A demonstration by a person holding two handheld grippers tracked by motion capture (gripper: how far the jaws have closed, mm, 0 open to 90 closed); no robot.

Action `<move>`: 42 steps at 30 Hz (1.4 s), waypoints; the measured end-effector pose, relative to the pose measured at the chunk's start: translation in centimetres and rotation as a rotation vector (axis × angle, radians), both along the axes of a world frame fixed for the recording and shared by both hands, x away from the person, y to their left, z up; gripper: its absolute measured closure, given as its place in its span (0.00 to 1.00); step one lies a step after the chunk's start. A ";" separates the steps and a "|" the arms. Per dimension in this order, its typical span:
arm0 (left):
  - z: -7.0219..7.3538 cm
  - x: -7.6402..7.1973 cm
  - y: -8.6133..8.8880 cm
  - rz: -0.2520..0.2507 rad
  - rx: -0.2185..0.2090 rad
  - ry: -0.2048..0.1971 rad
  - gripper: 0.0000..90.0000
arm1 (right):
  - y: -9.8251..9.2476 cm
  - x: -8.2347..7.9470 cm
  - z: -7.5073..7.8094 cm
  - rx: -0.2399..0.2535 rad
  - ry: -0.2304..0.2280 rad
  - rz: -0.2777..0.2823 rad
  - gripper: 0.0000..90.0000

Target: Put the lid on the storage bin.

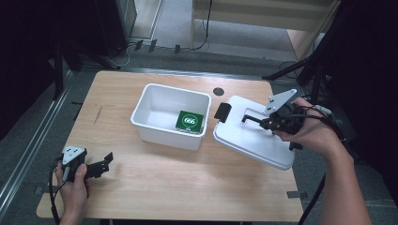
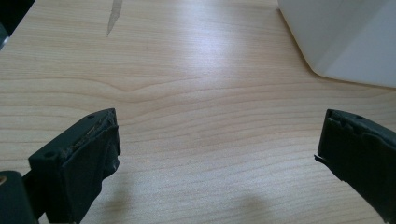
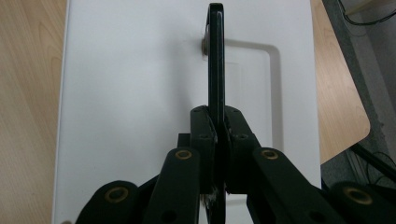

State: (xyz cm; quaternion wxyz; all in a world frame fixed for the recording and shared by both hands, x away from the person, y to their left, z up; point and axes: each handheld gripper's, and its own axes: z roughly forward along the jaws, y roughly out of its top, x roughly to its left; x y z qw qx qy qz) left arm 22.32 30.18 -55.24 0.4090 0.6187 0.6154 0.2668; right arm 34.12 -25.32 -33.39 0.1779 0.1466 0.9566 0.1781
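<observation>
Right gripper view alone shows right gripper [image 3: 216,140] fingers pinching the lid [image 3: 140,93] handle [image 3: 216,56]; left gripper [image 2: 217,154] spread.

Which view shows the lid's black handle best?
The right gripper view: the handle stands edge-on, clamped by the right gripper, over the white lid. The high view shows the handle small and partly hidden. The left gripper view has table and a white bin corner.

My desk [image 1: 155,178] is pale wood, smooth with a soft sheen. The bin [image 1: 155,123] and lid [image 1: 244,138] look like smooth white plastic; my tool's pads [image 2: 88,149] are matt, scuffed black.
</observation>
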 end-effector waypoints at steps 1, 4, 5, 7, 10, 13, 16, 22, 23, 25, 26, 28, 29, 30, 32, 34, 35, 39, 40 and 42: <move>0.0 0.0 0.0 0.000 0.000 0.000 0.00 | 0.1 0.0 0.2 -0.001 -0.001 -0.002 0.95; 0.0 0.0 0.0 0.000 -0.001 0.001 0.00 | 0.8 0.2 0.9 -0.007 -0.007 0.006 0.95; 0.0 0.0 0.0 0.001 0.000 0.001 0.00 | 0.8 0.2 0.9 -0.007 -0.007 0.006 0.95; 0.0 0.0 0.0 0.000 0.000 0.000 0.00 | 1.2 0.3 1.2 -0.008 -0.009 0.013 0.95; 0.0 0.0 0.0 0.000 0.000 0.001 0.00 | 2.2 0.7 1.7 -0.007 -0.014 0.030 0.95; 0.0 0.0 0.0 0.000 -0.001 0.000 0.00 | 3.1 1.0 1.9 -0.004 -0.015 0.047 0.95; 0.0 0.0 0.0 -0.001 -0.003 0.001 0.00 | 3.9 1.3 1.9 -0.004 -0.013 0.058 0.95; 0.0 0.0 -0.1 -0.001 0.014 -0.002 0.00 | 5.5 1.8 2.2 -0.002 -0.007 0.077 0.95; 0.0 0.0 -0.2 -0.002 0.015 -0.003 0.00 | 5.8 1.9 2.2 -0.003 -0.007 0.082 0.95; 0.0 0.0 -0.2 -0.003 0.019 -0.001 0.00 | 6.1 1.9 2.3 -0.003 -0.009 0.083 0.95; 0.0 0.0 -0.2 -0.002 0.015 -0.003 0.00 | 6.7 2.1 2.4 -0.001 -0.008 0.089 0.95; 0.0 0.0 -0.1 -0.001 0.016 -0.002 0.00 | 7.2 2.3 2.4 0.001 -0.006 0.096 0.95; 0.0 0.0 -0.1 -0.001 0.016 -0.002 0.00 | 7.2 2.3 2.4 0.001 -0.006 0.096 0.95; 0.0 0.0 -0.1 -0.001 0.016 -0.004 0.00 | 7.8 2.5 2.3 0.000 -0.003 0.102 0.95; 0.0 0.0 -0.1 -0.002 0.016 -0.002 0.00 | 8.4 2.8 2.3 -0.002 -0.004 0.110 0.95; 0.0 0.0 -0.1 -0.002 0.017 -0.002 0.00 | 8.7 2.8 2.3 -0.004 0.000 0.109 0.95; 0.0 0.0 -0.1 -0.002 0.016 -0.002 0.00 | 9.1 3.0 2.3 -0.007 0.002 0.115 0.95; 0.0 0.0 -0.1 -0.001 0.017 -0.002 0.00 | 10.0 3.3 2.2 -0.013 0.001 0.128 0.95; 0.0 0.0 -0.1 0.000 0.016 -0.003 0.00 | 10.2 3.4 2.3 -0.015 0.000 0.133 0.95; 0.0 0.0 -0.1 0.000 0.017 -0.003 0.00 | 10.8 3.6 2.4 -0.011 -0.001 0.137 0.95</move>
